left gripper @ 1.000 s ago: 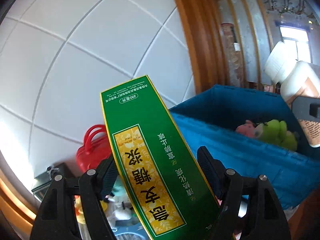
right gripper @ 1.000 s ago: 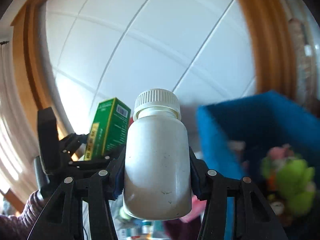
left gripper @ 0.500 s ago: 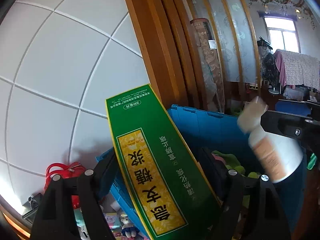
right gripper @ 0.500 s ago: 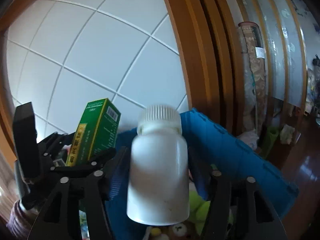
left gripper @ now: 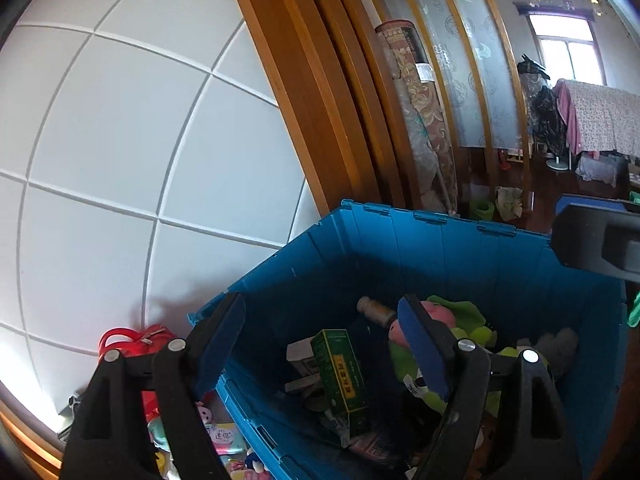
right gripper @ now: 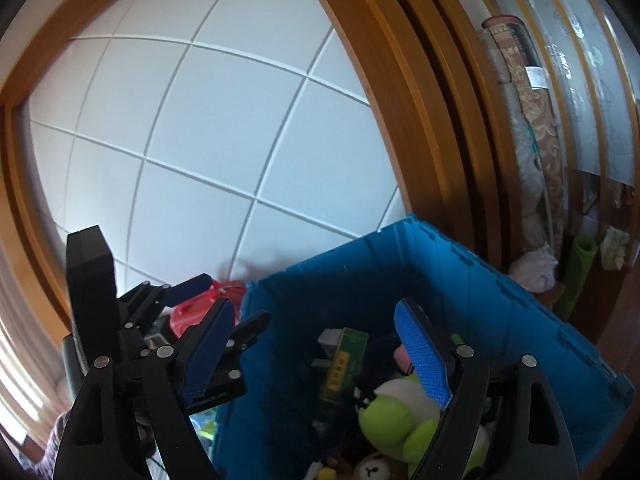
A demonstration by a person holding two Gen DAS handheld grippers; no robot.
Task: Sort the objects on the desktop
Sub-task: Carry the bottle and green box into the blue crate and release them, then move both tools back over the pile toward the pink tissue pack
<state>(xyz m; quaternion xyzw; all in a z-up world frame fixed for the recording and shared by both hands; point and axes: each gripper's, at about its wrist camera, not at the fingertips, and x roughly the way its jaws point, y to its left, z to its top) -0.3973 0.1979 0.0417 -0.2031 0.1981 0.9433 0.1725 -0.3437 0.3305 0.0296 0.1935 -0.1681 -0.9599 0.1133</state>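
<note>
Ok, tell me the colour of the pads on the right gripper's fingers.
Blue, on black fingers; the right wrist view shows them best.

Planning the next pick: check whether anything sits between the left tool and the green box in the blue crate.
Nothing visible blocks it. The left tool hangs open above the blue crate, and the green box lies uncovered on top of the pile. A green plush toy lies beside it, not over it.

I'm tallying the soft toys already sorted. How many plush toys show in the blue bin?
3, maybe more underneath: a green plush in the bin's middle, a pink one behind it, and a small bear face at the near edge.
</note>
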